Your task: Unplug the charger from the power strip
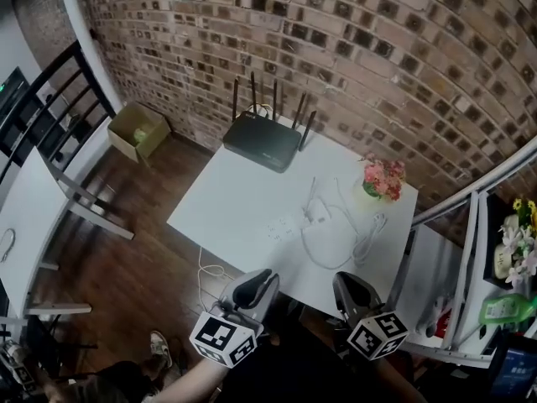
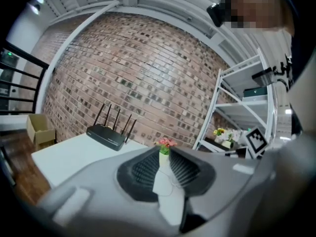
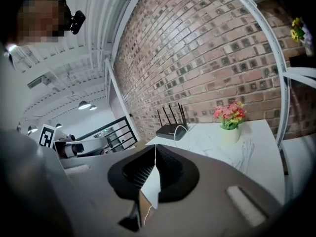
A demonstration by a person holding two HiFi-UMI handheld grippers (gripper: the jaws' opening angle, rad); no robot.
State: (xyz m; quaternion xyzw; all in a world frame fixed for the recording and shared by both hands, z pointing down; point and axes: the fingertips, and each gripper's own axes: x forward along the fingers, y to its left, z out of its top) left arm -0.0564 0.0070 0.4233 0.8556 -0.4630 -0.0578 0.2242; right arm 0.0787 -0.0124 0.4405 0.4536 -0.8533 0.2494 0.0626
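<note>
On the white table [image 1: 226,193] a white power strip [image 1: 281,226] lies near the middle. A white charger [image 1: 317,216] sits by it, with loose white cable [image 1: 336,252] looping to the right. Both grippers hover off the table's near edge, short of the strip. My left gripper [image 1: 260,278] is open by a narrow gap with nothing in it; in the left gripper view [image 2: 165,154] the table shows through that gap. My right gripper [image 1: 346,282] is shut and empty, its jaw tips meeting [image 3: 155,147].
A black router [image 1: 262,141] with antennas stands at the table's far edge by the brick wall. A flower pot [image 1: 383,180] sits at the far right corner. A white metal shelf [image 1: 482,250] stands to the right, a cardboard box [image 1: 138,130] on the floor far left.
</note>
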